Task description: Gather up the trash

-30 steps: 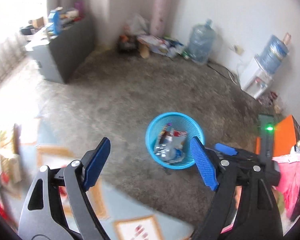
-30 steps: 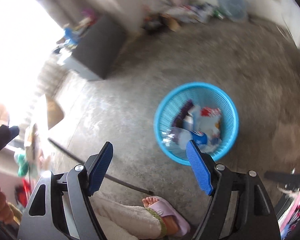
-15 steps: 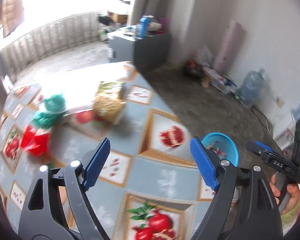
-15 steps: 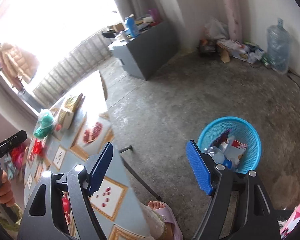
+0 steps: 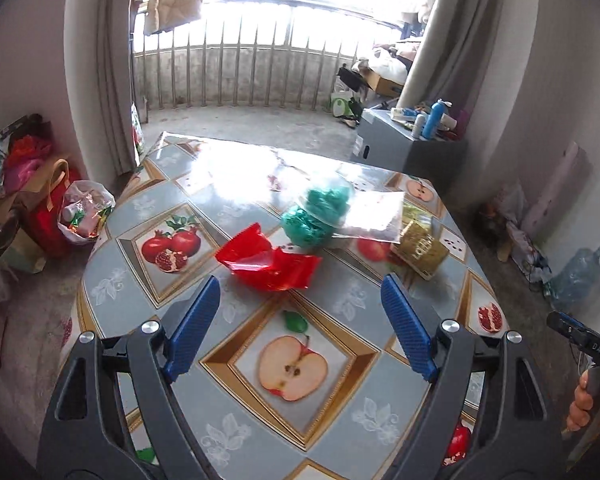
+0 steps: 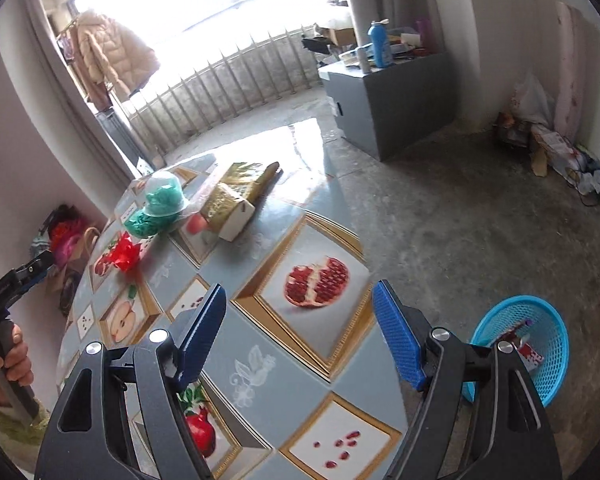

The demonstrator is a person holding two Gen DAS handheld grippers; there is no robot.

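Note:
On the fruit-patterned table (image 5: 332,300) lie a crumpled red wrapper (image 5: 268,262), a teal bundle under a clear plastic lid (image 5: 320,212), a clear plastic bag (image 5: 370,216) and a gold carton (image 5: 420,246). My left gripper (image 5: 300,324) hovers open over the table's near side, just short of the red wrapper, with nothing between its fingers. My right gripper (image 6: 300,332) is open and empty above the table's corner (image 6: 340,352). The red wrapper (image 6: 126,256), teal bundle (image 6: 158,204) and gold carton (image 6: 236,200) lie further off. A blue trash basket (image 6: 540,344) with trash inside stands on the floor to the right.
A grey cabinet (image 6: 384,96) with bottles on top stands by the balcony door. Bags and clutter (image 5: 40,208) sit on the floor left of the table. A water jug (image 5: 576,276) and litter lie along the right wall. Concrete floor lies between table and basket.
Both grippers have swung away from the blue basket and up over the table. The left view now faces the trash on the table; the basket has slid to the right view's lower right.

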